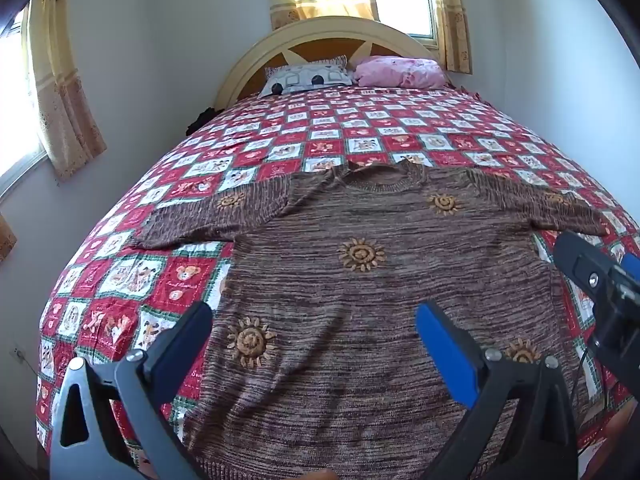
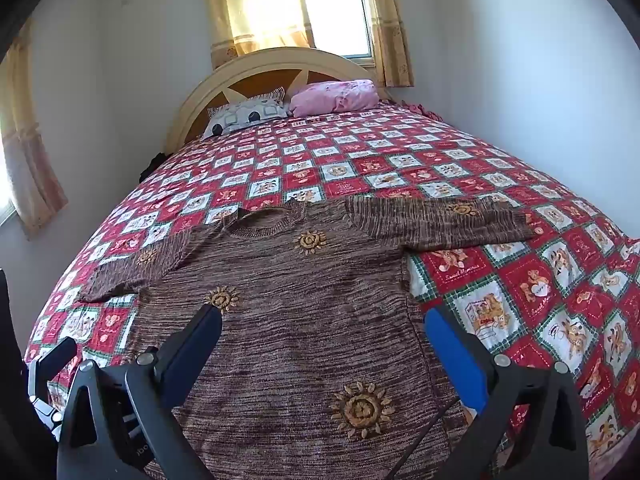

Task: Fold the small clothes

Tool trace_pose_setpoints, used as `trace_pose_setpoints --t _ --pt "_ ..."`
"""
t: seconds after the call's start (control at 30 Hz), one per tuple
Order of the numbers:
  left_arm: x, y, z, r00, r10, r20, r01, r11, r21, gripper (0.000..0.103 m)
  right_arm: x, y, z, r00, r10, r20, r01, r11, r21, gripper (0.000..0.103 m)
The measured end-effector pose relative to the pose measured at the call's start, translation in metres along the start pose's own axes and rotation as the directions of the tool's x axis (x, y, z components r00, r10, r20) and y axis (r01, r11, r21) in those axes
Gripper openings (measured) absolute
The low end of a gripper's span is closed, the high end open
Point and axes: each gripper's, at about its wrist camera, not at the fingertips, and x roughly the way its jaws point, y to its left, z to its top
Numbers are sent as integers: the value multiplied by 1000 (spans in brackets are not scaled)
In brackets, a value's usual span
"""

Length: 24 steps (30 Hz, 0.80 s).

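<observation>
Here the bed (image 1: 400,128) fills nearly the whole room: its left edge runs close along a white wall with a curtained window (image 1: 52,92), its right edge lies close to the other wall (image 2: 540,80), and the arched headboard (image 1: 320,36) stands under a second window, with a grey patterned pillow (image 1: 308,76) and a pink pillow (image 1: 400,72) against it. The far half of the red-and-white checked bedspread (image 2: 360,152) lies bare. On the near half a brown knitted sweater (image 1: 360,288) with orange sun motifs is spread flat, face up, neckline toward the headboard, both sleeves stretched out sideways and the hem toward the camera. The left gripper (image 1: 316,336) hovers over the sweater's lower left part, jaws spread wide and empty. The right gripper (image 2: 324,340) hangs over the lower right part, also wide apart with nothing between its fingers.
</observation>
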Motion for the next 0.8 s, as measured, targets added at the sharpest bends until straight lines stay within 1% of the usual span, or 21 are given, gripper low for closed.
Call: trace_pose_setpoints --t 0.03,0.2,0.23,0.3,0.37,0.43,0.5,0.6,0.8 --pt "0 0 0 1000 -3 -1 3 1000 -4 103 1 0 0 1000 1 -14 -1 1000 6 102" --pt "0 2 -8 1000 3 -6 -3 1000 -26 103 0 -1 0 1000 0 -8 0 1000 6 102" --pt "-1 2 -13 1000 15 -14 -15 999 -38 103 0 -1 0 1000 0 -6 0 1000 6 102" --pt "-2 3 -15 1000 6 -29 -7 999 -36 103 -1 -2 -1 1000 -3 1 3 1000 6 102" --pt "0 -7 -21 997 -12 -72 11 1000 -15 103 -4 -7 -4 1000 -3 3 3 1000 12 102" --pt "1 -10 -25 995 -9 -100 9 1000 -5 103 -3 -11 -5 1000 -2 4 2 1000 15 102" --pt "0 -10 -27 994 -5 -112 4 1000 -9 103 -4 -13 -7 1000 -4 9 4 1000 16 102" --pt "-1 -7 -28 992 -41 -116 37 999 -36 103 -4 -8 -2 1000 -10 6 10 1000 19 102" --pt "-6 -7 -29 994 -66 -93 62 997 -45 103 -6 -7 -2 1000 -9 6 9 1000 14 102"
